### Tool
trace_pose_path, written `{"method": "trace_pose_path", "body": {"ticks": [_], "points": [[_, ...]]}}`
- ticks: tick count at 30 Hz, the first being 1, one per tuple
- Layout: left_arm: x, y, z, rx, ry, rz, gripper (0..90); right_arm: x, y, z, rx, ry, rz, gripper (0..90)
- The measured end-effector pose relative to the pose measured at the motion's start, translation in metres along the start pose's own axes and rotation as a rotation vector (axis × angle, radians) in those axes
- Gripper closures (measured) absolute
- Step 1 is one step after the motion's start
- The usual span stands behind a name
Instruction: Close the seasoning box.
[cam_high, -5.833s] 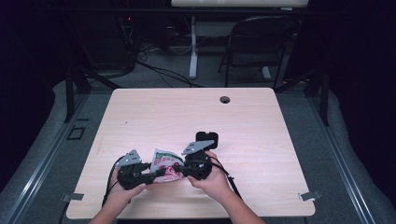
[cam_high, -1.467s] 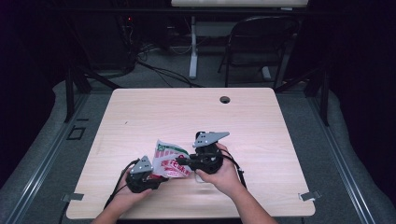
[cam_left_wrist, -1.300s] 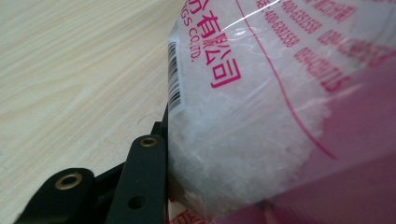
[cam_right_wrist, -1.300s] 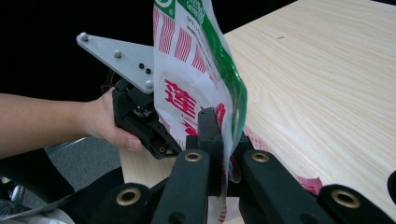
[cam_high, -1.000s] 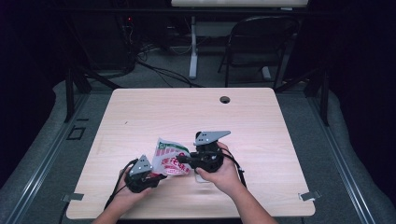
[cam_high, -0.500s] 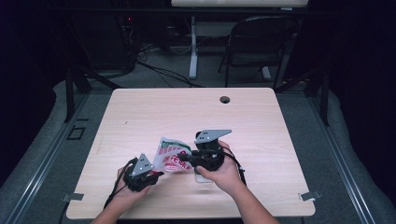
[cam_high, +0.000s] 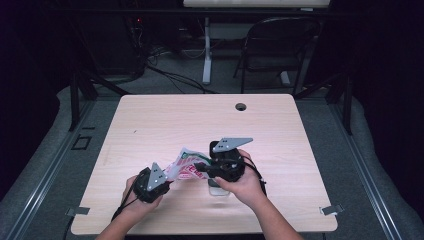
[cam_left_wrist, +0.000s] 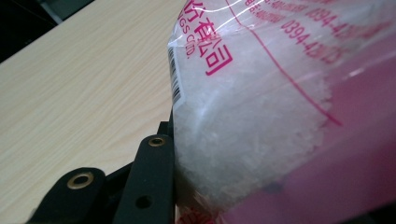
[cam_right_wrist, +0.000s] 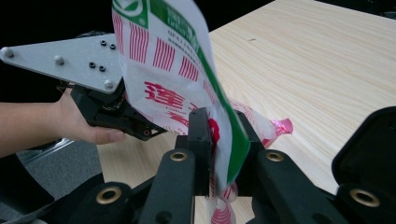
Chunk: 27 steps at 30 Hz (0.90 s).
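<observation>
Low in the frame, the left gripper (cam_high: 167, 179) and right gripper (cam_high: 200, 167) each pinch the printed bag (cam_high: 186, 165) above the table (cam_high: 280, 130).

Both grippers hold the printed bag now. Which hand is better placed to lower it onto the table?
Probably the left. The left gripper holds the full, heavy end of the bag, close above the table. The right gripper pinches only the thin, flat printed edge.

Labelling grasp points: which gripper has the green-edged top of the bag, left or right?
The right gripper: its jaws pinch the bag at its green-edged end. The left gripper holds the clear end packed with white grains.
</observation>
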<state>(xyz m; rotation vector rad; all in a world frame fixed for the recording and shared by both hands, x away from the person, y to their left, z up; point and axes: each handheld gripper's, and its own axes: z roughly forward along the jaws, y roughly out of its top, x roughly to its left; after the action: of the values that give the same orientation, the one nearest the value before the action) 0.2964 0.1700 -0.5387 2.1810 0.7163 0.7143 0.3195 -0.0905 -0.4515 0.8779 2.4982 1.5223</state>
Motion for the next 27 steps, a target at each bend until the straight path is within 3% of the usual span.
{"method": "trace_pose_path", "body": {"ticks": [9, 14, 27], "points": [[0.001, 0.002, 0.000, 0.009, 0.058, 0.030, 71.1, -0.003, 0.001, -0.007, 0.002, -0.021, 0.009, 82.5], [-0.002, 0.009, 0.000, 0.014, 0.130, 0.085, 71.2, -0.004, 0.000, -0.010, 0.023, -0.033, -0.002, 87.8], [-0.008, 0.021, 0.004, 0.016, 0.241, 0.185, 71.5, -0.011, -0.005, -0.016, 0.009, -0.072, -0.029, 89.9]]}}
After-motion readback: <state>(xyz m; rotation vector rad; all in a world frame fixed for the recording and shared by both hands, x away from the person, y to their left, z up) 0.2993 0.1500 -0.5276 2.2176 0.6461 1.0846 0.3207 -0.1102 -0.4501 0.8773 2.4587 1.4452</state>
